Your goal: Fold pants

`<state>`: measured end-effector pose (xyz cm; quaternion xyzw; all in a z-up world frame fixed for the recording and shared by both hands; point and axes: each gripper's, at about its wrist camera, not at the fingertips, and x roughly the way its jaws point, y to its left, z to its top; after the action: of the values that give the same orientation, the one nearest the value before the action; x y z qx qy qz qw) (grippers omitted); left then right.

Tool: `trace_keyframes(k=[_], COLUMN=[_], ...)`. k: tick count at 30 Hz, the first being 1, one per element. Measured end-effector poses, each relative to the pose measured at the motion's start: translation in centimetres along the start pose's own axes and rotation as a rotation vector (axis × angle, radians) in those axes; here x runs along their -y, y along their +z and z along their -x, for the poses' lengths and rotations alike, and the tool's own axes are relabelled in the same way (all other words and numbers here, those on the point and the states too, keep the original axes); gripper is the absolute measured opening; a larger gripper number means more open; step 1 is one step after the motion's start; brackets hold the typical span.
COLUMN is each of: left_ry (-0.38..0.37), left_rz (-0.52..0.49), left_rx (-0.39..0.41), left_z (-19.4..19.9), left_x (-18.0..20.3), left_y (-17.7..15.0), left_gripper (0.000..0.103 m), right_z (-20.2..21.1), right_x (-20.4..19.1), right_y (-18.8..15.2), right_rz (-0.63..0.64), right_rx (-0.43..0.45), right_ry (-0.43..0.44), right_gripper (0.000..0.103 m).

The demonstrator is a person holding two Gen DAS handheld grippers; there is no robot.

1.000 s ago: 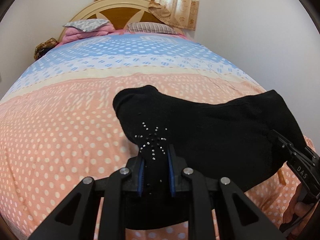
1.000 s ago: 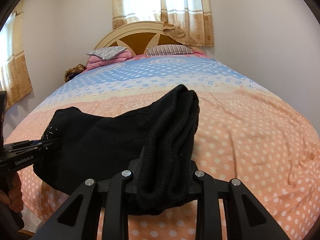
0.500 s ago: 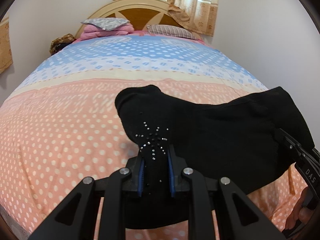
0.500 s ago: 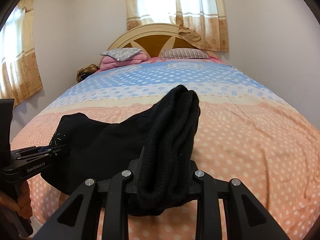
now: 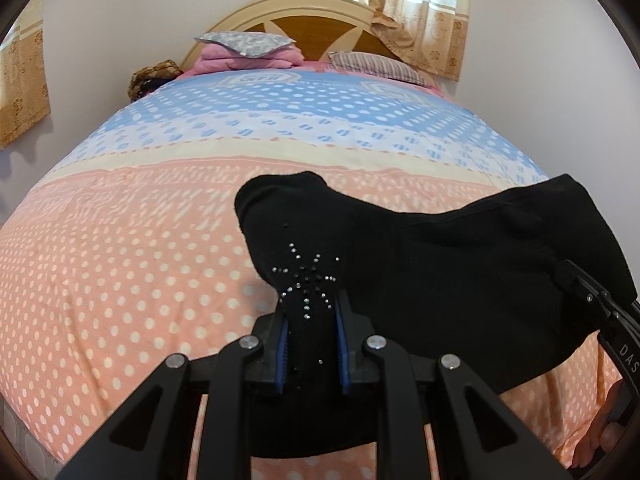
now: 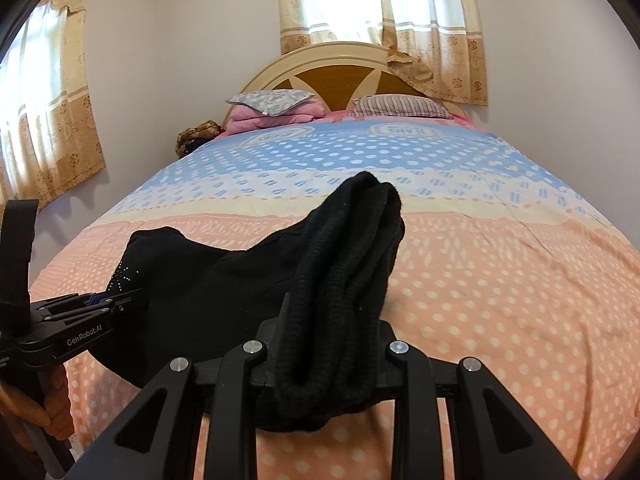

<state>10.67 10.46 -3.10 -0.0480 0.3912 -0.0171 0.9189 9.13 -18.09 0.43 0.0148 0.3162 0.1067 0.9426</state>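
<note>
pants (image 5: 460, 276) stretched between the two tools, black cloth hanging in a sag over the bed (image 5: 132, 256). left hand-held gripper (image 5: 311, 344) is clamped on one end, the cloth pinched between its blue pads (image 5: 283, 350), and a star of small shiny studs (image 5: 306, 280) sits just ahead of its tips. right hand-held gripper (image 6: 326, 354) is clamped on the other end, a thick ribbed bunch rising up and forward from between its fingers. from the right wrist view the left hand-held gripper (image 6: 120, 300) sits off to the left, cloth drooping between them. far ahead of both lie a grey pillow on a pink blanket (image 6: 272, 110), a striped pillow (image 6: 400, 106), the headboard (image 6: 340, 76) and curtains (image 6: 380, 20).
</note>
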Motion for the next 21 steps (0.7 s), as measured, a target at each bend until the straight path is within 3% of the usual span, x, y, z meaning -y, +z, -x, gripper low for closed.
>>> trace_keyframes(k=[12,21], left_ry=[0.076,0.143], left_rz=[0.049,0.038], left_rx=[-0.004,0.04], left_z=[-1.5,-2.9], left_x=[-4.1,-6.6], left_y=[2.0,5.3], left_gripper=[0.02,0.02], right_z=[-3.9,-7.6], right_x=[-4.0,-6.3], right_y=[1.7,4.9], right_rz=[0.02,0.017], right_rx=[-0.031,-0.01], right_ry=[0.084,0.134], right_gripper=[0.028,0.028])
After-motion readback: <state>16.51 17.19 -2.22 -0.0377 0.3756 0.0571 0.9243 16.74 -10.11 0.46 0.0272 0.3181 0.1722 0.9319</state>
